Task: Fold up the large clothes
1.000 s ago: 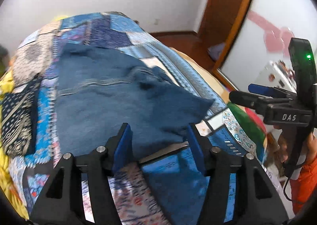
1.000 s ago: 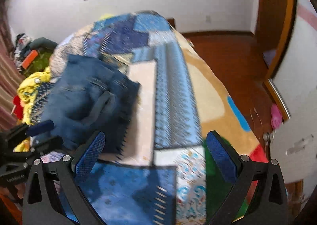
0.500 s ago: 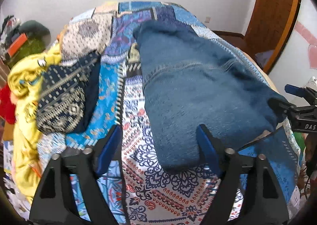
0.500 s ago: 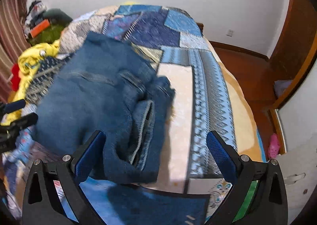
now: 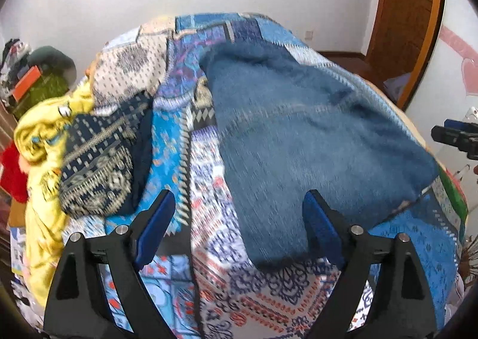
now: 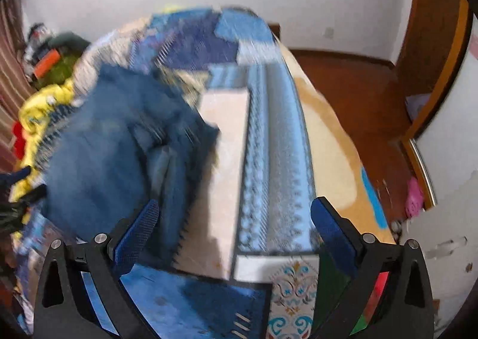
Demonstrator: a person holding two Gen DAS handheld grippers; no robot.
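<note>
The left gripper (image 5: 236, 230) has just been opening and stands spread above the bedspread (image 5: 209, 279), nothing pinched. The right gripper (image 6: 236, 225) is spread too, empty. Beyond them the jeans (image 5: 298, 135) lie on the bed, clothes (image 5: 89, 153) piled at the left

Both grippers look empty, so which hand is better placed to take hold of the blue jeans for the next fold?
Probably the left. The left gripper, jaws just opened wide and empty, has the jeans near end right by its fingertips. The right gripper, also open, points mostly at the bedspread, with the jeans off to its side.
</note>
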